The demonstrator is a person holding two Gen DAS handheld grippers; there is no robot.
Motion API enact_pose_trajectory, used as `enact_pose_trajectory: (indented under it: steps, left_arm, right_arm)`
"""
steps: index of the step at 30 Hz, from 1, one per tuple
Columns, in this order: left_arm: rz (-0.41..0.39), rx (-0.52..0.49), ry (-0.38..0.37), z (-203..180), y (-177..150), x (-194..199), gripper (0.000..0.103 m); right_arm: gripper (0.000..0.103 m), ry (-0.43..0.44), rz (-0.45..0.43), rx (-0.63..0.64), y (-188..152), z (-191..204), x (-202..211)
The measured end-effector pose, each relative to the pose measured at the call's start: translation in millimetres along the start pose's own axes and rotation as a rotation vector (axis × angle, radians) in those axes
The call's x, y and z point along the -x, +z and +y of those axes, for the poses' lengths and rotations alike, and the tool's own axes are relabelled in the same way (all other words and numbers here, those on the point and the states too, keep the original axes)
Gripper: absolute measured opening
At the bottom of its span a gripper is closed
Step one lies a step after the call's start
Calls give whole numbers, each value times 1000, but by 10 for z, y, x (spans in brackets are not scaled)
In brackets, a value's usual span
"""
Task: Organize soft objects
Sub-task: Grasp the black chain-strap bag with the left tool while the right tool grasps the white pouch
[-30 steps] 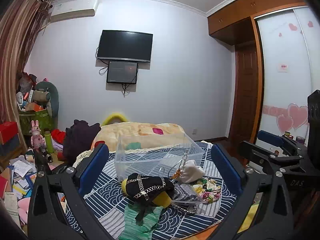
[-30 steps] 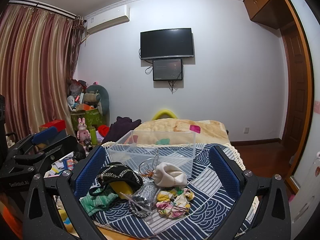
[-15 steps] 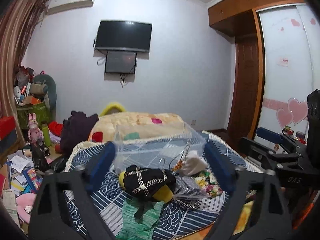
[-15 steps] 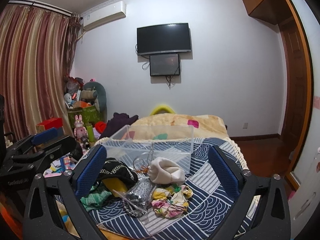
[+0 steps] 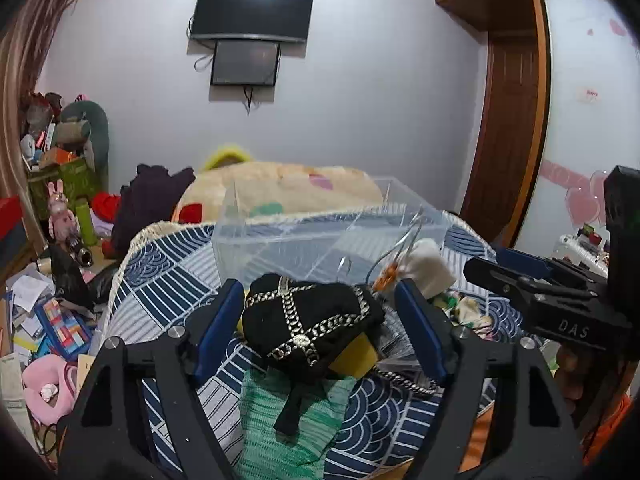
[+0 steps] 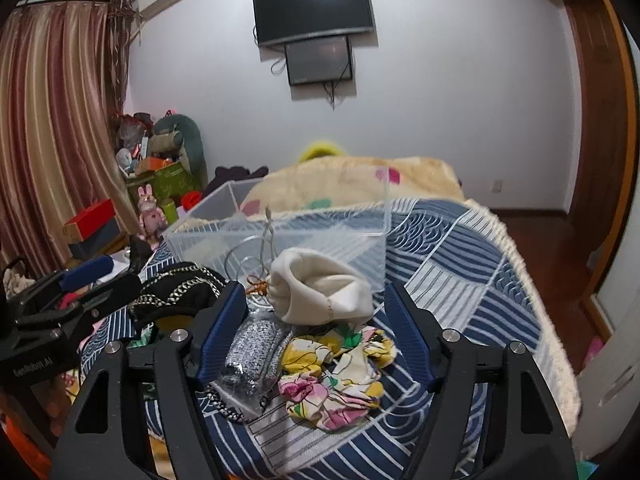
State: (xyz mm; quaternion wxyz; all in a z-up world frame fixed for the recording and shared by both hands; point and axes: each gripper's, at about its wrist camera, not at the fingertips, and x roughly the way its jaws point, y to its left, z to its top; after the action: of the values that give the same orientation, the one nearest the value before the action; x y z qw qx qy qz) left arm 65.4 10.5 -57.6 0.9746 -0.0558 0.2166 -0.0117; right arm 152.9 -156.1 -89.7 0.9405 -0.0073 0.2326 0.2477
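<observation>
**Soft goods on patterned cloth, two grippers closing**

Bedroom interior, white wall with two dark screens, striped curtain at the left; the work surface is a round table under a navy-and-white patterned cloth (image 6: 460,264).

Item 1. Black pouch with silver chain trim (image 5: 308,324): lies at the centre of the left wrist view, on top of a yellow block (image 5: 354,356) and a green knitted cloth (image 5: 280,420). The left gripper (image 5: 320,320) has its blue fingers (image 5: 218,326) at 9 and 3 o'clock of the pouch; the jaws are closing with the pouch between them, the pads near its sides but not seen pressing on it.

Item 2. Cream knitted hat (image 6: 320,292): lies just in front of the clear box, at 12 o'clock between the right gripper's fingers.

Item 3. Floral scrunchie, yellow, pink and white (image 6: 336,376): on the cloth at 6 o'clock of the hat.

Item 4. Silver glitter pouch in clear wrap (image 6: 250,352): at 9 o'clock of the scrunchie, just beside the right gripper's left finger (image 6: 220,328). A dark chain (image 6: 224,404) trails from under it.

The right gripper (image 6: 316,332) brackets items 2 to 4; its jaws are closing, with these things between them and nothing gripped.

Item 5. Clear plastic box (image 6: 276,236): at 12 o'clock of the whole pile, open-topped. Thin wire hoops (image 6: 256,256) lean at its near wall.

Surroundings: a beige blanket (image 6: 360,180) beyond the box; toys and papers on the floor at 9 o'clock.
</observation>
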Motion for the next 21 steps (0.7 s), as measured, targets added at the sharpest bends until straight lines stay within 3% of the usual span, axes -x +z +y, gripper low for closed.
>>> enact_pose_trajectory:
  steps: [4, 7, 9, 12, 16, 21]
  left_arm:
    - [36, 14, -9, 24, -42, -135, 77]
    - [72, 22, -11, 50, -85, -243, 62]
    - [97, 20, -23, 62, -117, -292, 47]
    - [105, 31, -36, 75, -143, -314, 41]
    - [99, 30, -50, 66, -141, -291, 32]
    - [74, 20, -40, 33, -108, -218, 23]
  right_arm:
    - [69, 3, 29, 4, 17, 5, -144]
    - [68, -2, 69, 5, 31, 7, -312]
    - [55, 0, 108, -2, 17, -8, -427]
    - [46, 19, 148, -26, -36, -51, -553]
    - [23, 2, 139, -30, -74, -79, -495]
    - [12, -7, 115, -33, -87, -133, -391]
